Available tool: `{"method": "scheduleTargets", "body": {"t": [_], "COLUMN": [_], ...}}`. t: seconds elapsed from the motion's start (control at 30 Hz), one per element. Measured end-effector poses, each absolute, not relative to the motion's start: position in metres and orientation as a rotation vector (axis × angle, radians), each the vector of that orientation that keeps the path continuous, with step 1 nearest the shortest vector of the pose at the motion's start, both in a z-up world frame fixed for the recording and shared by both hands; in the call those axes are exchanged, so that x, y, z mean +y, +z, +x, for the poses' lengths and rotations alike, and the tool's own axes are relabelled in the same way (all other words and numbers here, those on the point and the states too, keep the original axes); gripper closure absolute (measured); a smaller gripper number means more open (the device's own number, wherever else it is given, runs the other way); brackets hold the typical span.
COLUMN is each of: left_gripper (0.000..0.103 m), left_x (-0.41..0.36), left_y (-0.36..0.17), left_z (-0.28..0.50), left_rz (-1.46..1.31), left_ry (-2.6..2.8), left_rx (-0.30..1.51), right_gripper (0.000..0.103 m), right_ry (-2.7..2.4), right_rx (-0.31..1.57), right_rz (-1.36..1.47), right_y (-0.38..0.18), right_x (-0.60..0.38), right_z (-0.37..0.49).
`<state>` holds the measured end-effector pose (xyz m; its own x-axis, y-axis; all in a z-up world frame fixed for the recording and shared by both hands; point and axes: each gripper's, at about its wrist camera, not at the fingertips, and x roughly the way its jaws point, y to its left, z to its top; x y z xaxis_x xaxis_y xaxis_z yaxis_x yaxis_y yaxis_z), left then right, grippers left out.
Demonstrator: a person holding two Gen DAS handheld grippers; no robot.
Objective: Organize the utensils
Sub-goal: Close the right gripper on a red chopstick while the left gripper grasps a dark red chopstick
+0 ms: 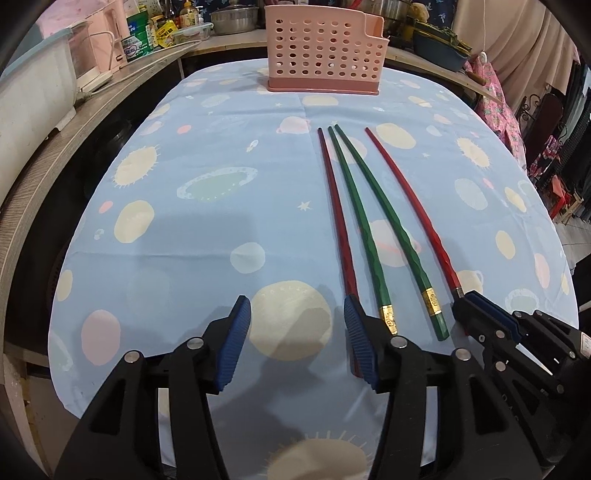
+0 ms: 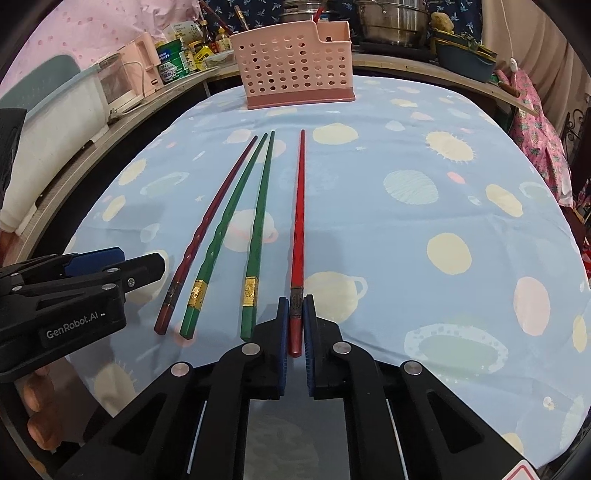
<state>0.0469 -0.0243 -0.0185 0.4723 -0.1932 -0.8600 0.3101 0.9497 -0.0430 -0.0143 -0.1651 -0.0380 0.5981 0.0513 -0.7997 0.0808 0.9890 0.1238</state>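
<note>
Several chopsticks lie side by side on the blue planet-print tablecloth [image 2: 406, 229]: a dark red one [image 2: 210, 221], two green ones [image 2: 229, 221] [image 2: 260, 214] and a bright red one [image 2: 298, 221]. My right gripper [image 2: 295, 306] is shut on the thick end of the bright red chopstick, which still lies on the cloth. My left gripper [image 1: 297, 325] is open and empty just left of the dark red chopstick [image 1: 334, 206]; the right gripper also shows in the left wrist view [image 1: 469, 306]. A pink perforated utensil holder [image 1: 323, 51] stands at the table's far edge.
A counter [image 1: 110, 85] runs along the left and back with appliances, jars, bottles and steel pots [image 2: 391, 18]. A pink patterned cloth [image 2: 535, 122] hangs at the right. The left gripper shows at the left of the right wrist view [image 2: 122, 258].
</note>
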Motion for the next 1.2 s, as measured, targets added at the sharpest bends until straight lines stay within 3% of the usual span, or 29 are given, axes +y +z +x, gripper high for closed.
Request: {"method": "scheduleTargets", "body": {"t": [1.0, 1.07, 1.2], "left_gripper": [0.053, 0.058, 0.078], "left_x": [-0.043, -0.042, -0.039], "left_y": [-0.033, -0.032, -0.031], "left_z": [0.037, 0.037, 0.038], "left_rz": [0.175, 0.173, 0.156], "left_ry": [-0.339, -0.340, -0.350], "left_rx": [1.047, 1.044, 1.048], "right_gripper": [0.096, 0.096, 0.096], "right_ry": [-0.050, -0.050, -0.050], "right_rx": [0.923, 0.923, 0.923], "right_rz": [0.189, 0.189, 0.190], "right_y": [-0.039, -0.039, -0.038], "right_x": [-0.178, -0.178, -0.178], "right_z": [-0.023, -0.023, -0.023]}}
